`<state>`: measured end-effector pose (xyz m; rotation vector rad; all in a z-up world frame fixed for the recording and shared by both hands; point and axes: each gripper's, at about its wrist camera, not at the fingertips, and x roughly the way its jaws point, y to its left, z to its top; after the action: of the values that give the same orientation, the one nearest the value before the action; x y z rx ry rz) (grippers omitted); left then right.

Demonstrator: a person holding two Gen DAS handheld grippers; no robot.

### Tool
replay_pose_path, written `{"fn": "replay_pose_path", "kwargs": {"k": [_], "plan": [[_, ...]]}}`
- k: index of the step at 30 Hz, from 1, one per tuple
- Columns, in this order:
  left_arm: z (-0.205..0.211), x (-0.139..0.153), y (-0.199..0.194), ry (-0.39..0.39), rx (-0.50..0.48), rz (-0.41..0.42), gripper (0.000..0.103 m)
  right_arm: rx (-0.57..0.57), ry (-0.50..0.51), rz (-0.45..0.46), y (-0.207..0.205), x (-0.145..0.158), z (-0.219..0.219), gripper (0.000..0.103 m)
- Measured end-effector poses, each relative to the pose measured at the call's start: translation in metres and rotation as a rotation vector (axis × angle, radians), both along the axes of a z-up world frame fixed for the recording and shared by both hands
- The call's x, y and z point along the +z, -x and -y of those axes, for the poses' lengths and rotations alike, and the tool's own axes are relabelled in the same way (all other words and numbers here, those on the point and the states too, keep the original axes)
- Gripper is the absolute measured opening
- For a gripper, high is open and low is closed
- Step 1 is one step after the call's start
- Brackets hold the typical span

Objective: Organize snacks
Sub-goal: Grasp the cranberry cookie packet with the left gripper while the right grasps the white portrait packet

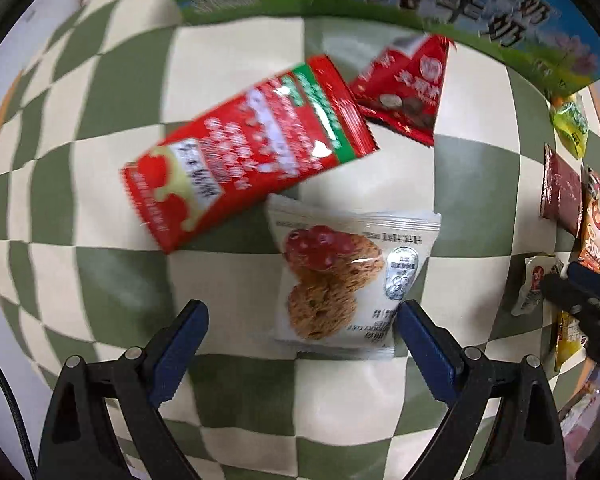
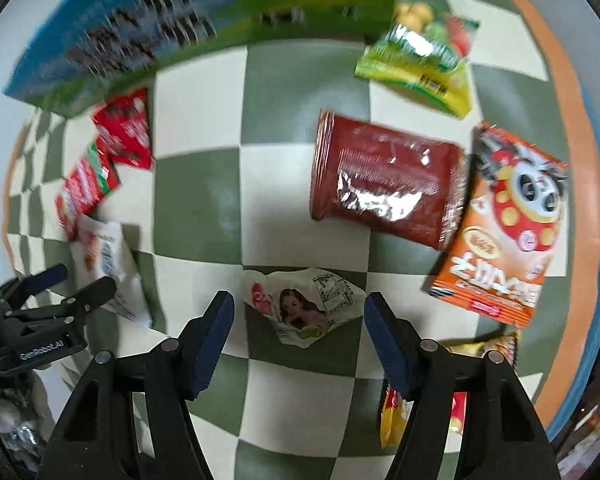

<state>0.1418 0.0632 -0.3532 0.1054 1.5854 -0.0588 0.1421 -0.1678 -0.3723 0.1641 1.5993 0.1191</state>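
Note:
My left gripper (image 1: 300, 316) is open, its fingers either side of the near end of a white cookie packet (image 1: 340, 276) lying on the checked cloth. Beyond it lie a long red packet (image 1: 244, 152) and a small red triangular packet (image 1: 404, 92). My right gripper (image 2: 300, 310) is open over a small white wrapper with a woman's picture (image 2: 304, 304), which lies between its fingertips. The left gripper also shows at the left of the right wrist view (image 2: 72, 284), and the right gripper at the right of the left wrist view (image 1: 580, 288).
A blue and green milk carton box (image 2: 172, 24) stands at the back. A dark red packet (image 2: 384, 180), an orange snack bag (image 2: 504, 232), a green-yellow bag (image 2: 424, 60) and yellow packets (image 2: 396, 412) lie to the right. The cloth's orange rim (image 2: 572, 160) curves at right.

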Motion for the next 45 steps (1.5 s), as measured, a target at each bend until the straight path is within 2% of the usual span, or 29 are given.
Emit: {"fn": "replay_pose_path", "kwargs": {"k": [2,3,4,5,6,9,12,18,19,20,21,24,25,27,28,29,31,33,36,37,38,40,43,45], "plan": [[0.003,-0.008,-0.002,-0.003,0.002,-0.009,0.096,-0.001,0.009,-0.016,0.001,-0.011,-0.002,0.070],[0.003,-0.011,-0.002,0.008,0.007,-0.012,0.087,-0.006,0.008,-0.014,0.002,-0.014,-0.002,0.070],[0.003,-0.014,-0.002,0.018,0.017,-0.018,0.070,-0.008,0.008,-0.009,0.002,-0.015,-0.002,0.070],[0.003,-0.019,-0.001,0.031,0.033,-0.034,0.060,-0.008,0.011,-0.001,0.003,-0.015,-0.003,0.068],[0.002,-0.021,0.000,0.031,0.042,-0.042,0.056,-0.007,0.017,0.009,0.004,-0.014,-0.004,0.065],[0.001,-0.022,0.005,0.035,0.054,-0.027,0.055,-0.001,0.031,0.031,0.005,-0.012,-0.008,0.055],[0.002,-0.019,0.009,0.039,0.060,-0.018,0.051,-0.009,0.023,0.040,0.006,-0.008,-0.008,0.054],[-0.001,-0.004,0.015,0.049,0.068,0.011,0.049,-0.028,-0.009,0.068,0.010,0.005,-0.003,0.049],[0.000,0.000,0.017,0.051,0.066,0.021,0.049,-0.028,-0.013,0.073,0.008,0.011,-0.005,0.043],[0.004,0.007,0.006,0.055,0.067,0.025,0.049,-0.029,-0.030,0.080,0.008,0.016,-0.004,0.017],[0.006,0.015,0.006,0.068,0.066,0.036,0.049,-0.030,-0.050,0.080,0.007,0.021,-0.005,0.012],[0.011,0.030,0.003,0.078,0.051,0.071,0.049,-0.012,-0.073,0.066,0.001,0.026,-0.007,0.013],[0.013,0.031,0.002,0.071,0.043,0.078,0.049,-0.043,-0.088,0.061,0.001,0.023,-0.003,0.013],[0.016,0.030,-0.002,0.057,0.033,0.081,0.049,-0.079,-0.087,0.032,-0.001,0.016,0.005,0.029],[0.017,0.028,-0.003,0.059,0.035,0.071,0.049,-0.094,-0.082,0.017,-0.003,0.012,0.008,0.047],[0.017,0.025,-0.004,0.062,0.040,0.060,0.049,-0.115,-0.101,0.007,-0.003,0.008,0.011,0.057],[0.013,0.016,-0.005,0.064,0.048,0.046,0.049,-0.141,-0.124,-0.013,-0.005,0.002,0.016,0.061],[0.015,0.007,-0.005,0.065,0.051,0.033,0.049,-0.155,-0.136,-0.021,-0.006,-0.003,0.020,0.064],[0.022,-0.008,-0.008,0.062,0.053,0.018,0.049,-0.143,-0.099,-0.021,-0.006,-0.016,0.018,0.066],[0.024,-0.011,-0.009,0.059,0.053,0.014,0.049,-0.140,-0.083,-0.011,-0.004,-0.021,0.020,0.064],[0.026,-0.015,-0.007,0.057,0.053,0.012,0.049,-0.136,-0.066,0.004,-0.005,-0.022,0.018,0.056],[0.029,-0.017,-0.008,0.056,0.053,0.012,0.049,-0.115,-0.049,0.026,-0.005,-0.022,0.004,0.055],[0.030,-0.010,-0.007,0.063,0.053,0.025,0.049,-0.096,-0.040,0.059,0.000,-0.013,-0.003,0.055],[0.027,0.009,-0.006,0.067,0.051,0.040,0.049,-0.100,-0.052,0.076,0.006,0.001,0.000,0.055]]}}
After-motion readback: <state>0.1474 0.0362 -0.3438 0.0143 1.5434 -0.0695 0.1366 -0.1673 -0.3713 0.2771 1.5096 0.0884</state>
